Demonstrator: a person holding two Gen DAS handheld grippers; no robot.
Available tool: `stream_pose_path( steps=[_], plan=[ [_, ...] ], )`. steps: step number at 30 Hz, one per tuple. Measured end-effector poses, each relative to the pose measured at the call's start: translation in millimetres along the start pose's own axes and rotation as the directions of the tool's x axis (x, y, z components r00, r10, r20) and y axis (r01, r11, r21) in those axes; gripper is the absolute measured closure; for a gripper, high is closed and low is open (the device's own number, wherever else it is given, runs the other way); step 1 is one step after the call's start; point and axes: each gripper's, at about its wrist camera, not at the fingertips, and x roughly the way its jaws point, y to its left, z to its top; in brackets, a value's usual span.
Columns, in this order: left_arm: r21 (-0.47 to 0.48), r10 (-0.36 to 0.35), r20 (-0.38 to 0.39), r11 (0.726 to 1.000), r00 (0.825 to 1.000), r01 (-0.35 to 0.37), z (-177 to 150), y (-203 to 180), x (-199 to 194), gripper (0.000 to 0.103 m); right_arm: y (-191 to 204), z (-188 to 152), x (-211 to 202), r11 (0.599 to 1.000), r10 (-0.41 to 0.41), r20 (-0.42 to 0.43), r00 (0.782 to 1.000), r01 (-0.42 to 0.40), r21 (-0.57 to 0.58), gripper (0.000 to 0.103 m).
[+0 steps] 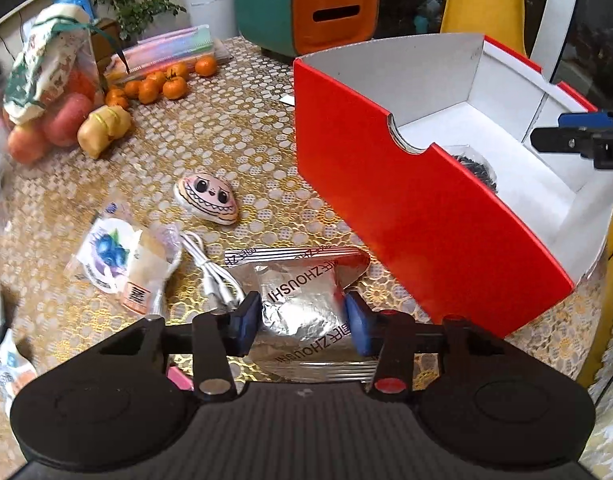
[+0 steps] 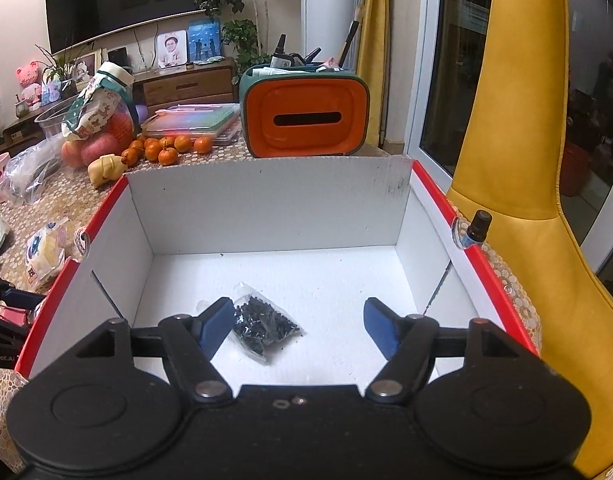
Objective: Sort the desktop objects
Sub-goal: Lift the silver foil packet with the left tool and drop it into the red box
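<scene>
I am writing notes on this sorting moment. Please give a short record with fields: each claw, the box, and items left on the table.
left claw: around silver foil packet, pads at its sides
right claw: open, above box floor
red box: holds bag of black bits
on table: face-print pouch, white cable, blueberry snack pack

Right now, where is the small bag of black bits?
The small bag of black bits lies on the white floor of the red box, in the right wrist view, beside the right gripper's left finger.
</scene>
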Motion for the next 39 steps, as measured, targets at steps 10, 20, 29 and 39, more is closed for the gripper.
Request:
stream_pose_path(
  steps=[10, 20, 29, 39],
  plan=[
    [-0.015, -0.042, 0.044, 0.999, 0.998, 0.043, 5.7, 0.1, -26.7, 0.060, -4.4, 0.8, -1.5, 1.000, 0.000, 0.002, 1.000, 0.000, 0.006, 0.031],
    [-0.030, -0.081, 0.144, 0.996, 0.986, 0.086, 36.5, -1.0, -77.3, 0.060, -8.9, 1.6, -5.8, 1.000, 0.001, 0.008, 1.000, -0.001, 0.005, 0.030],
    [0.025, -0.129, 0.214, 0.992, 0.968, 0.126, 73.7, -25.4, -95.7, 0.060, -14.2, 0.9, -8.6, 1.000, 0.007, 0.011, 1.000, -0.007, 0.001, 0.030],
    [0.120, -0.112, 0.138, 0.988, 0.984, 0.096, 100.7, -80.2, -30.9, 0.060, -20.2, -2.0, -9.5, 1.000, -0.001, -0.001, 1.000, 0.001, -0.011, 0.029]
  ],
)
